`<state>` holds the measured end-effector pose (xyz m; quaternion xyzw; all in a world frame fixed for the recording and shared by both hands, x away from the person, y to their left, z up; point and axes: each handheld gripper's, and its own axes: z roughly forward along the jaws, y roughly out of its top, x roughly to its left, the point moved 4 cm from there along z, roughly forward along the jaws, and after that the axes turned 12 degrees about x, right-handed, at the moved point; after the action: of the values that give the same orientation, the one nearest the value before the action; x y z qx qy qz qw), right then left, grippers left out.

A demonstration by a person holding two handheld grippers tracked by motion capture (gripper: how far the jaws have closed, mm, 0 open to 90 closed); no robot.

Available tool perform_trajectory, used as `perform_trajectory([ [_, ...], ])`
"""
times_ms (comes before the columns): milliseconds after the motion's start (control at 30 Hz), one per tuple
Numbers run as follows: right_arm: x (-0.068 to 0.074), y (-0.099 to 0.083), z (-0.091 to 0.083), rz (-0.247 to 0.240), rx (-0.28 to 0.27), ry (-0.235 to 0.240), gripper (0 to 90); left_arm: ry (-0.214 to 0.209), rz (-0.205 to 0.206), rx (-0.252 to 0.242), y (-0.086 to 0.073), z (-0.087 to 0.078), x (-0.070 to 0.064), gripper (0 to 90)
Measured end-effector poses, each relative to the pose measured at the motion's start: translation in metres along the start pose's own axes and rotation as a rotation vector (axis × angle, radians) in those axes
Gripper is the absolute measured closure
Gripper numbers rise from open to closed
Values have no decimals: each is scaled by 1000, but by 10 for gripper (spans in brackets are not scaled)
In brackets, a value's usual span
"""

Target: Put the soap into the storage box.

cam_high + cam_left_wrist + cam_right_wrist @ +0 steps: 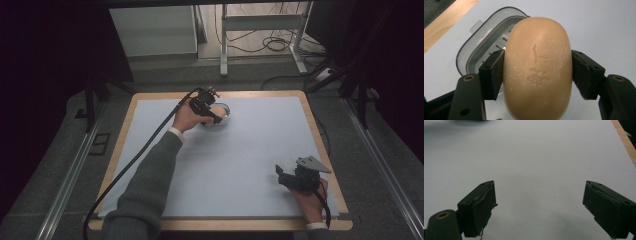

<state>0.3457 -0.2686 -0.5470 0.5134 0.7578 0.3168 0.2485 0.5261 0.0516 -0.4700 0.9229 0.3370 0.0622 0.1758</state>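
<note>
Left gripper view has the left tongs (pixel 537 72) pinching a tan oval bar of soap (pixel 537 72) across its width, one black pad against each rounded flank, with stamped characters on the face turned to the camera. The likeliest trouble, as I judge it, is a slip: the pads bear on curved, smooth sides, so a loosened or uneven squeeze could let the bar squirt forward or twist out and drop onto the surface (pixel 599 25) rather than into the grey soap dish (pixel 475 47). That dish lies just beyond and to the left of these tongs, its slotted floor partly hidden behind the bar, so a release here could also catch the dish's rim. Whether the bar touches the dish I cannot tell. In the high view the left tongs (pixel 207 107) sit over the dish toward the far side of the surface, while the right tongs (pixel 539 207) are spread wide over bare surface, well apart from the soap.
</note>
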Motion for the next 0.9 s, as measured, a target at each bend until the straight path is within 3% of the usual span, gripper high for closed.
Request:
perform_trajectory([
  [700, 0, 0, 0, 1, -6, -2, 114, -8, -8, 15, 14, 8, 21, 326],
  [767, 0, 0, 0, 4, -5, -2, 114, 8, 0, 33, 16, 11, 24, 326],
  [900, 0, 0, 0, 1, -6, -4, 114, 2, -4, 43, 18, 16, 27, 326],
])
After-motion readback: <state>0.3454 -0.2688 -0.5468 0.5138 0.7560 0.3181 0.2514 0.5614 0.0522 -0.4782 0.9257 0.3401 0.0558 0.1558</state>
